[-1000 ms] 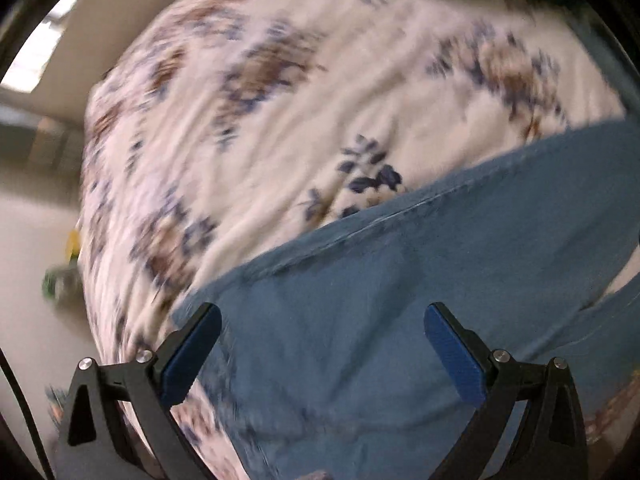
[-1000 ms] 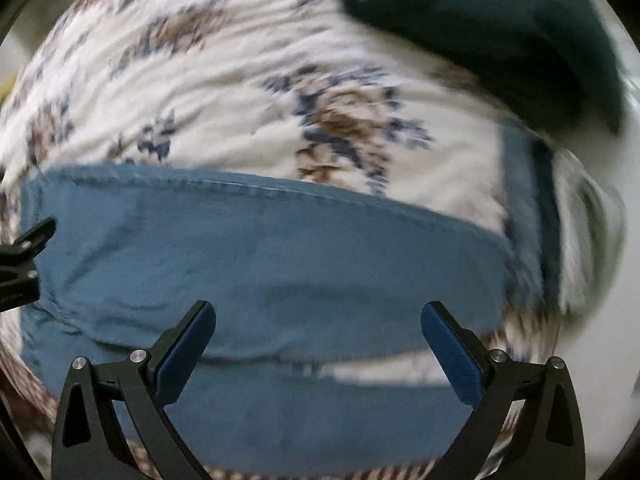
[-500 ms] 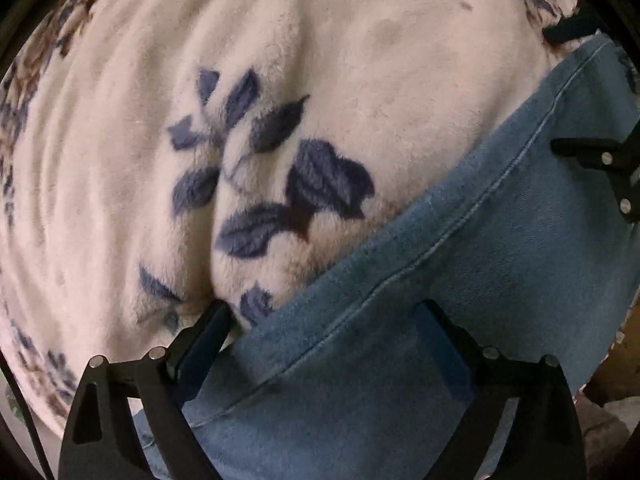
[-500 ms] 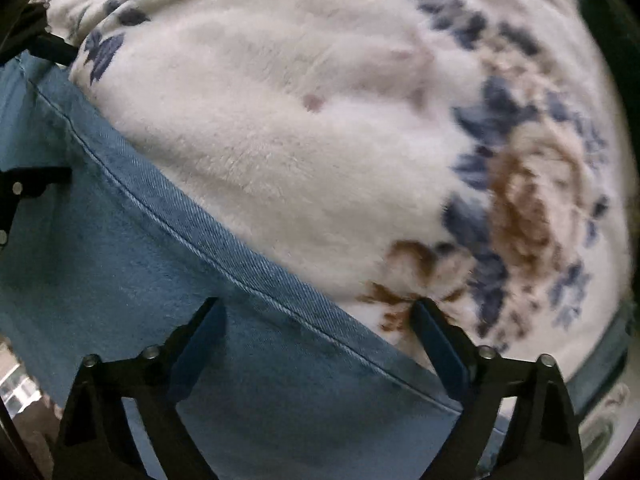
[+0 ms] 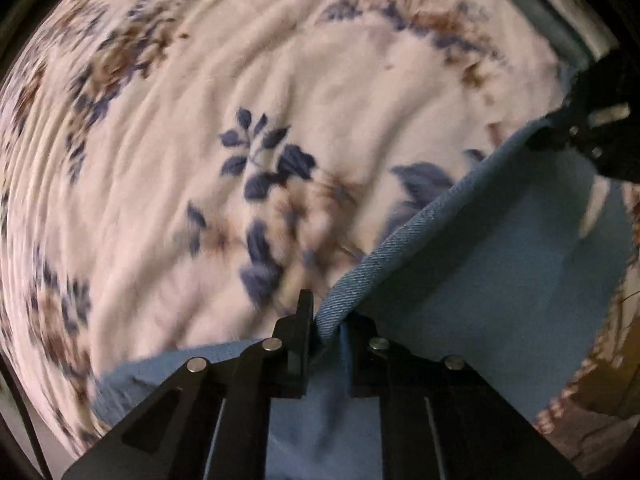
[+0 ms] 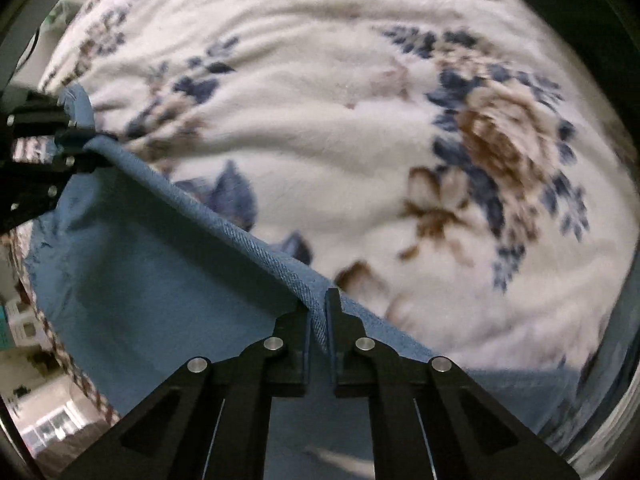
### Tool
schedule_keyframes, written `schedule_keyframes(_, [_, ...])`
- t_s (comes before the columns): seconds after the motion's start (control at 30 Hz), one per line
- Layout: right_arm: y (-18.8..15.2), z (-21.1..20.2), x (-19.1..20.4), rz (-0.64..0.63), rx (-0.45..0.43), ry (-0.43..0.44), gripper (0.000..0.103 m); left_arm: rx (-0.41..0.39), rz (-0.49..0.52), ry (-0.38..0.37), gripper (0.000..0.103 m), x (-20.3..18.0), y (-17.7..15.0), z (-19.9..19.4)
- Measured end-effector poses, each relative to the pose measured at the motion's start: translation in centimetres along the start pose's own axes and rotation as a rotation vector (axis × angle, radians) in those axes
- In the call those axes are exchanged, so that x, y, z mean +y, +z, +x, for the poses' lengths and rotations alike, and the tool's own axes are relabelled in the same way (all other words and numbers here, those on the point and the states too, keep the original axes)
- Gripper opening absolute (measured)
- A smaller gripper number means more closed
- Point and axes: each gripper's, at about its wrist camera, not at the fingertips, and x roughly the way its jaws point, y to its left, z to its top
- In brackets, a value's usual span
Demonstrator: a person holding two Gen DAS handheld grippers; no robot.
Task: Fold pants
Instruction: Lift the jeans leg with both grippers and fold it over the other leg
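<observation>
Both pairs of tongs, spread wide over the cloth half a second ago, have now closed on the edge of the blue denim pants (image 5: 500, 280), which are lifted off the bedding and stretched between them. Left gripper (image 5: 326, 322) pinches the hemmed edge between its black fingers (image 5: 302, 320), the jaws drawn almost together with only the thickness of the fabric between them. Right gripper (image 6: 318, 320) has the same edge nipped in just the same way, its fingers (image 6: 332, 308) nearly touching. From the left tongs the taut denim edge runs up and to the right, ending at the right gripper (image 5: 580, 136) seen at the far side of that view; from the right tongs it runs up and to the left to the left gripper (image 6: 48, 144). Below that edge the cloth hangs toward each camera in a loose sheet. Beyond the tongs, under the raised edge, lies a cream fleece blanket (image 5: 200, 120) printed with blue leaves and brown flowers, filling most of both views (image 6: 360, 120). Much of the blanket is blurred.
</observation>
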Motion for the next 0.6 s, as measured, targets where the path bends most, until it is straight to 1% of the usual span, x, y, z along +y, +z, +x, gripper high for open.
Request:
schedule_keyframes(0.03, [-1.2,-0.9,0.2,0.009,-0.018,0.006,0.006,-0.018,-0.014,-0.002,0.009,-0.4,-1.0,-1.0])
schedule_keyframes(0.1, [-4.1,-3.1,0.7,0.022,-0.057,0.016,0.006,-0.048,-0.066,-0.032,0.009,-1.7,-4.5,-3.6])
schedule_keyframes(0.13, [-5.4,-4.4,1.5,0.029,-0.065,0.021,0.006,-0.057,-0.075,-0.032,0.009,-2.8,-6.0,-4.2])
schedule_keyframes(0.17, [-8.0,-5.4,2.7,0.045,-0.08,0.03,0.006,-0.051,-0.092,-0.039,0.009,-4.4,-8.3,-5.2])
schedule_keyframes(0.2, [-9.4,-5.7,3.8,0.056,-0.079,0.035,0.006,-0.046,-0.124,-0.045,0.009,-6.1,-9.6,-3.9])
schedule_keyframes(0.23, [-10.7,-5.6,5.5,0.067,-0.074,0.038,0.006,-0.031,-0.175,-0.062,0.009,-7.6,-11.7,-4.2])
schedule_keyframes(0.27, [-12.7,-5.7,7.3,0.076,-0.072,0.035,0.006,-0.014,-0.216,-0.075,0.009,-9.2,-13.4,-4.1])
schedule_keyframes(0.3, [-14.6,-5.4,8.3,0.076,-0.065,0.029,0.006,-0.008,-0.245,-0.074,0.009,-11.0,-13.8,-3.1])
schedule_keyframes(0.37, [-18.1,-3.9,11.4,0.083,-0.034,0.024,0.006,0.01,-0.312,-0.071,0.009,-13.1,-16.7,-2.2])
schedule_keyframes(0.43, [-21.7,-1.6,13.1,0.094,0.019,0.038,0.006,0.056,-0.419,-0.099,0.009,-14.3,-19.2,0.2])
schedule_keyframes(0.5, [-24.1,0.8,14.2,0.09,0.059,0.028,0.006,0.095,-0.503,-0.141,0.009,-14.8,-20.9,2.5])
schedule_keyframes(0.57, [-26.0,3.5,15.3,0.077,0.093,0.008,0.006,0.128,-0.566,-0.174,0.009,-15.1,-22.9,4.5])
schedule_keyframes(0.6, [-26.4,4.4,15.7,0.065,0.098,-0.007,0.006,0.132,-0.587,-0.18,0.009,-15.2,-23.5,5.5])
